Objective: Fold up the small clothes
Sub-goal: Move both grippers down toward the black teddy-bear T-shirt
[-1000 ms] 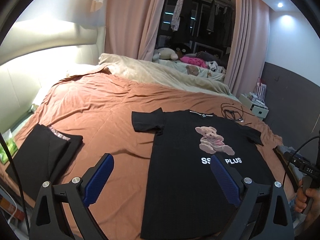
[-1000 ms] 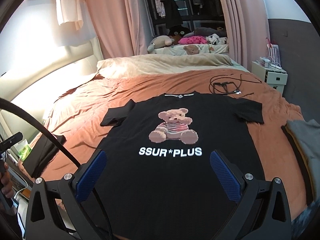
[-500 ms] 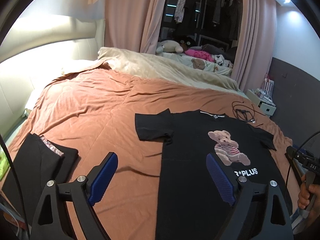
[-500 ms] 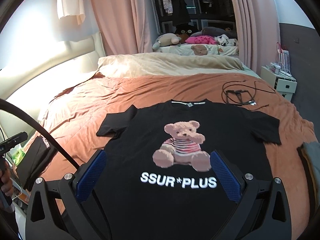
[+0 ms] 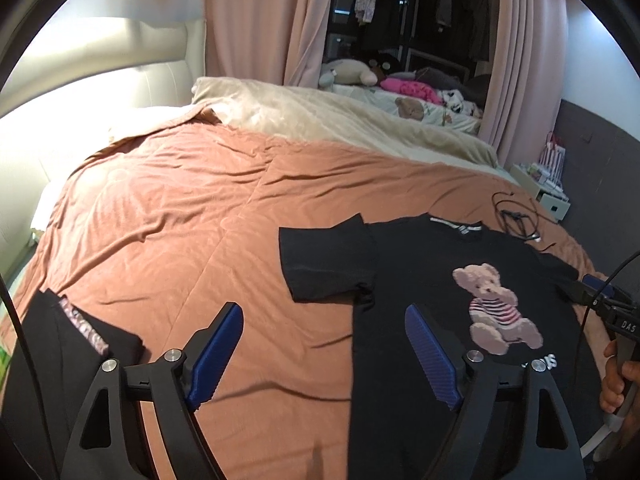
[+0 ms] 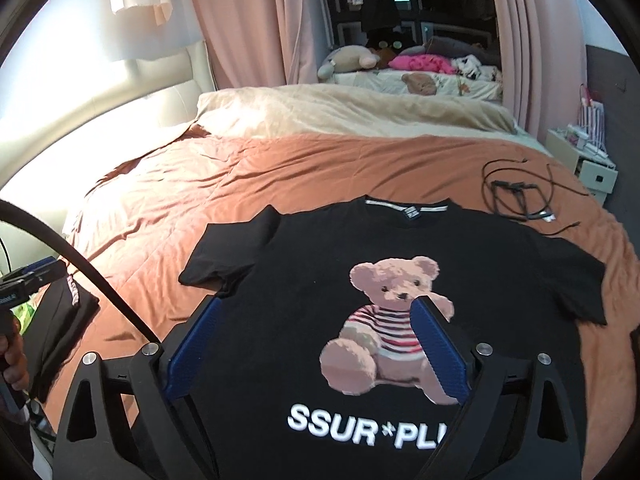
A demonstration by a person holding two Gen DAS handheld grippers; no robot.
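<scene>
Left tongs (image 5: pixel 324 344), nearest the lens: blue pads spread apart, jaws just closing a little, nothing between them; they hang over the bedspread (image 5: pixel 180 208) beside the left edge of the T-shirt (image 5: pixel 420 272). Right tongs (image 6: pixel 316 336): also spread, jaws just narrowing slightly, empty, poised above the T-shirt's chest print. The black T-shirt, the landmark, lies flat and face up on the rust-coloured bedspread, collar away from the lens, both short sleeves out to the sides; a teddy bear print (image 6: pixel 392 320) sits at its centre with white lettering (image 6: pixel 360 428) on the near side of it. Left of the T-shirt, near the bed's edge, rests a folded black garment (image 5: pixel 72 352). Beyond the T-shirt's right shoulder lies a coiled black cable (image 6: pixel 516 196). Farther behind the collar, a beige blanket (image 6: pixel 340 112) crosses the bed, then soft toys (image 6: pixel 352 60) before pink curtains (image 6: pixel 240 20).
</scene>
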